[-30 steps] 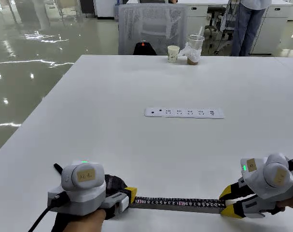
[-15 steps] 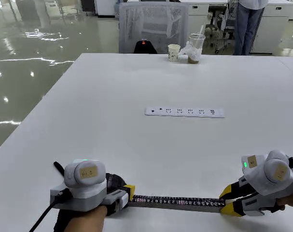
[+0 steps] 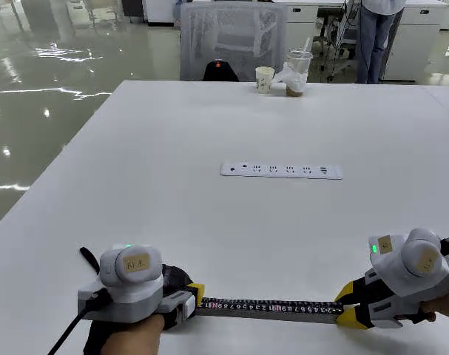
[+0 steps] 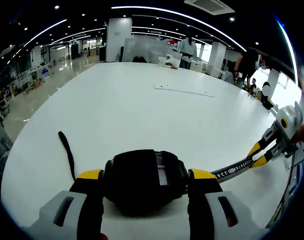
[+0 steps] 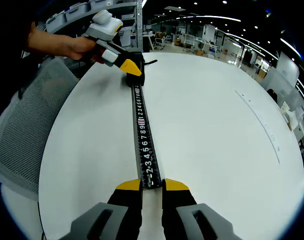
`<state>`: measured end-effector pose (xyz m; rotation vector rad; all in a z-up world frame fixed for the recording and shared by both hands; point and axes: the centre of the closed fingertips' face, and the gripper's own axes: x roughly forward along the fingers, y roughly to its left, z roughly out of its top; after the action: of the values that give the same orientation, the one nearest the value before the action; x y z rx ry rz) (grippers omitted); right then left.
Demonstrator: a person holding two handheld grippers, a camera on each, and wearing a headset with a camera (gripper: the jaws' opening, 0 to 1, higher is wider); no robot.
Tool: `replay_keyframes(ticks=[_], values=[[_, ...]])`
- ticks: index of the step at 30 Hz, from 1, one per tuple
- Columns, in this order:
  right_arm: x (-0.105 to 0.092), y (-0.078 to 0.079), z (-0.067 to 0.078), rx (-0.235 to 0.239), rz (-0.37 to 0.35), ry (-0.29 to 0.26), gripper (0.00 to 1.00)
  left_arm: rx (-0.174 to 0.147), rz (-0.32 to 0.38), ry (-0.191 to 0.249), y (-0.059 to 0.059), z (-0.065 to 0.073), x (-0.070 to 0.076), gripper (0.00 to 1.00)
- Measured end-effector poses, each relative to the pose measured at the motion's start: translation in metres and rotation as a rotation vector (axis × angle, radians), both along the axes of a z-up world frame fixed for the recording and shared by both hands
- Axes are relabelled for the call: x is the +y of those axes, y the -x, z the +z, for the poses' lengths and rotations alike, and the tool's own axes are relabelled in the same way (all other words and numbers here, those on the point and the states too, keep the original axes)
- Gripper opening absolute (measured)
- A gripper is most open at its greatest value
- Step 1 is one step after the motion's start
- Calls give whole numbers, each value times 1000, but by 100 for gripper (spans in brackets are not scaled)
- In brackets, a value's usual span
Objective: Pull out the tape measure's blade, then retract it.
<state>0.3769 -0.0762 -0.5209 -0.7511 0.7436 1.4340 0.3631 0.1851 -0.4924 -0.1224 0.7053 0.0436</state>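
Now, left gripper (image 4: 145, 176): clamped on the tape measure (image 3: 176, 281) body.
right gripper (image 3: 347, 305): pinching the blade (image 3: 272, 307) tip.
blade: stretched flat along the table (image 3: 246, 118).

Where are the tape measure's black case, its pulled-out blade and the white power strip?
tape measure case (image 4: 141, 180), left gripper view, middle of its black body.
blade (image 5: 143, 142), right gripper view, numbered face about halfway along.
power strip (image 3: 281, 171), head view, middle of its white top.
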Motion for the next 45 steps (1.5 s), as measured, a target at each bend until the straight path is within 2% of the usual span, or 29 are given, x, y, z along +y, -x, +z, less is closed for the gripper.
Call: replay_keyframes(ticks=[6,15,30,45], values=[[0,1,1,0,6,-1,10,14,7,2,0,-4,0,65],[-1,1,0,-2,3,-5,9,11,14,-9,0,-4,1,64],[-2,2,1,-2,9,-2,9,40,21,-23,2,-5,2,60],[-1,1,0,-3,11,6,9,42,15,-20,2,-5,2,59]])
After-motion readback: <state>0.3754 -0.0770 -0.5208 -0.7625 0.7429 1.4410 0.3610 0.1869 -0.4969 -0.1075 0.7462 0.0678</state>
